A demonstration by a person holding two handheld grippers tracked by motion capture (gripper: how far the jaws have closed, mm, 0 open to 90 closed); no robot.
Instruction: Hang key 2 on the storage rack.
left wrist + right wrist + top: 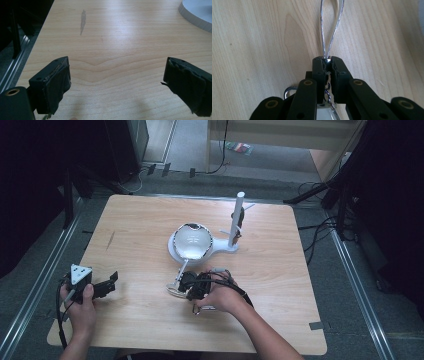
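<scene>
the right gripper (327,61) pinches the whisk (331,27) by thin wires that could slip or bend when lifted, while the left gripper (116,82) idles open.

The table (150,230) is evenly lit from above, while the surroundings are left dark. Soft glare is seen on the wood in the left gripper view, where nearby jaws are blurred.

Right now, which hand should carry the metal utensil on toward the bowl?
Right. Its tool is shut on the wire handle, just before the bowl. The left tool stands open, apart.
</scene>
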